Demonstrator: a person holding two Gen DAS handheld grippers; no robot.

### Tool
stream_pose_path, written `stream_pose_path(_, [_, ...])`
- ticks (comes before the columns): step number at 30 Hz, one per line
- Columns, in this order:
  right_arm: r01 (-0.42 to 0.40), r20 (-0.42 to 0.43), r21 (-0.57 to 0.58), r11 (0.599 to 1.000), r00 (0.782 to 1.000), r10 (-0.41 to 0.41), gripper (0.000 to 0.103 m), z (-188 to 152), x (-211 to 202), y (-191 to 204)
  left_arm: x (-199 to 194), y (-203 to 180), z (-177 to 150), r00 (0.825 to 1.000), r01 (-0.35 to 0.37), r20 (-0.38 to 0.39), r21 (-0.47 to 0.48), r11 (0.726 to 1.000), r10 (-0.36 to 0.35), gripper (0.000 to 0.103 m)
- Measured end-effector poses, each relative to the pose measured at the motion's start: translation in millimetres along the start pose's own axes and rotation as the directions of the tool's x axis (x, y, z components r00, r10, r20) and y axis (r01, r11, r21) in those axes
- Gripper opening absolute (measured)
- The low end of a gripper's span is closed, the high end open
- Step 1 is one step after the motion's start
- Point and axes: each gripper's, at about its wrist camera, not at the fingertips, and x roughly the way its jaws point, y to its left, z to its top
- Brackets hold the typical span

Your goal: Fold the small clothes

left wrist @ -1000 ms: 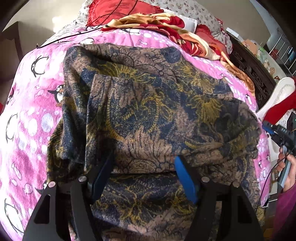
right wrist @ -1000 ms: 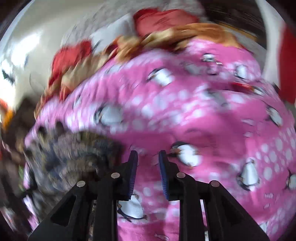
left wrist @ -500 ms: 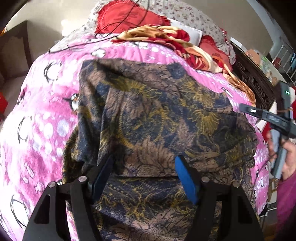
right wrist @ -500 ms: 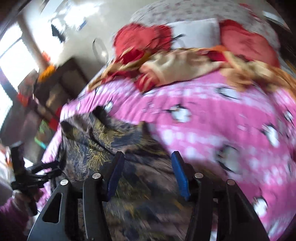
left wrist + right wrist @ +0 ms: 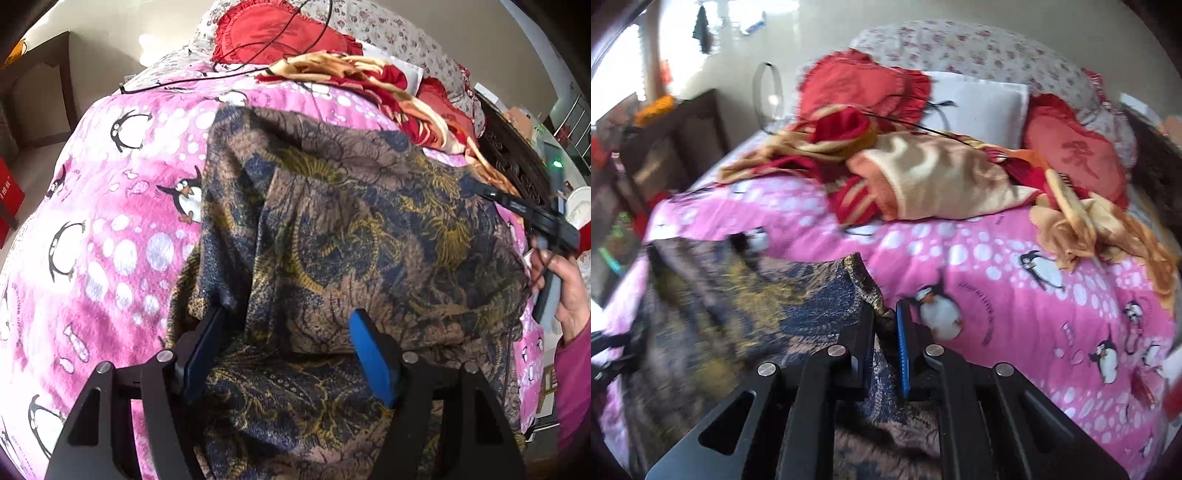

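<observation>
Across the left wrist view, a pink penguin-print blanket (image 5: 110,229) is spread over the bed and fills the left side. Beyond it at the upper left, a dark wooden piece of furniture (image 5: 40,99) is seen against the wall. A black cable (image 5: 192,79) is draped over the far edge of the blanket. The brown and navy patterned garment (image 5: 351,229) is laid on the blanket from the centre to the right edge, with one layer folded over another. The left gripper (image 5: 288,343) is held over the garment's near part with its jaws wide apart; cloth lies between the blue pads, but they are not pressed onto it. Further back, a red heart-shaped cushion (image 5: 273,33) and a crumpled red and tan blanket (image 5: 373,81) are piled by a floral pillow (image 5: 399,40). At the far right, the right gripper (image 5: 532,214) is seen from the side at the garment's edge, carried by a hand (image 5: 569,288) in a magenta sleeve.

In the right wrist view, the garment (image 5: 746,314) is seen, blurred, at the lower left. A raised edge of it is pinched in the right gripper (image 5: 885,325), whose jaws have just been closing and are now nearly together on the cloth. To the right, open pink blanket (image 5: 1052,314) is shown. Behind it the red and tan blanket (image 5: 934,177), a white pillow (image 5: 979,107) and a second red cushion (image 5: 1075,147) are heaped, well apart from the garment.
</observation>
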Motion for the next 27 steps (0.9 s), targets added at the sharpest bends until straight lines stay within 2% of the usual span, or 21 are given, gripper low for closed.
stream_pose_path(2, [-0.011,-0.044,0.045,0.999,0.999,0.013,0.007,-1,17,-4,2,-1,0,1.0,-0.007,-0.009,0.003,1.0,0.007,0.073])
stream_pose_path(4, [-0.075,-0.032,0.124,0.989,0.996,0.079,0.014,-3,5,-20,-1,0,-1,1.0,0.003,0.0,0.005,1.0,-0.003,0.073])
stream_pose_path(5, [-0.096,-0.036,0.158,0.983,0.994,0.103,0.028,-4,-4,-27,-3,1,-1,1.0,0.009,0.003,0.004,1.0,-0.009,0.073])
stream_pose_path(6, [-0.122,-0.035,0.189,0.974,0.991,0.131,0.036,-8,-15,-34,-3,1,0,1.0,0.012,0.003,0.0,1.0,-0.012,0.073])
stream_pose_path(8, [-0.209,-0.008,0.204,0.956,0.976,0.216,0.036,-23,-52,-47,-6,2,0,1.0,0.016,0.012,-0.011,1.0,-0.016,0.073])
stream_pose_path(9, [-0.224,0.002,0.198,0.954,0.974,0.228,0.036,-31,-66,-51,-9,2,0,1.0,0.02,0.022,-0.019,1.0,-0.02,0.073])
stream_pose_path(11, [-0.205,0.002,0.19,0.96,0.978,0.208,0.037,-57,-99,-61,-13,1,-1,0.999,0.038,0.035,-0.029,0.999,-0.037,0.073])
stream_pose_path(13, [-0.213,-0.024,0.211,0.954,0.974,0.223,0.037,-88,-121,-72,-17,-3,-3,0.998,0.056,0.044,-0.033,0.998,-0.054,0.073])
stream_pose_path(16, [-0.181,-0.075,0.276,0.944,0.975,0.209,0.042,-129,-124,-84,-14,-15,-6,0.999,0.036,0.035,-0.007,0.999,-0.035,0.073])
stream_pose_path(19, [-0.171,-0.112,0.37,0.913,0.967,0.227,0.045,-160,-106,-93,-7,-28,-8,1.0,0.004,0.024,0.032,0.999,-0.005,0.074])
stream_pose_path(21, [-0.216,-0.058,0.43,0.876,0.962,0.266,0.045,-165,-98,-95,-2,-33,-11,1.0,-0.019,0.013,0.038,0.999,0.019,0.075])
stream_pose_path(23, [-0.279,-0.007,0.458,0.844,0.948,0.317,0.046,-164,-89,-91,3,-36,-13,1.0,-0.02,0.004,0.042,0.999,0.02,0.078])
stream_pose_path(24, [-0.281,-0.027,0.44,0.853,0.945,0.325,0.045,-162,-81,-85,5,-36,-14,1.0,-0.029,-0.002,0.044,0.999,0.029,0.078])
stream_pose_path(25, [-0.224,-0.074,0.417,0.881,0.958,0.278,0.035,-162,-77,-79,7,-35,-14,0.999,-0.04,-0.012,0.044,0.998,0.04,0.078])
stream_pose_path(26, [-0.163,-0.105,0.401,0.901,0.969,0.222,0.006,-164,-77,-77,9,-35,-14,0.999,-0.043,-0.02,0.042,0.998,0.043,0.078])
stream_pose_path(27, [-0.164,-0.094,0.407,0.898,0.971,0.22,0.006,-166,-80,-78,8,-34,-15,0.999,-0.038,-0.02,0.037,0.999,0.039,0.078])
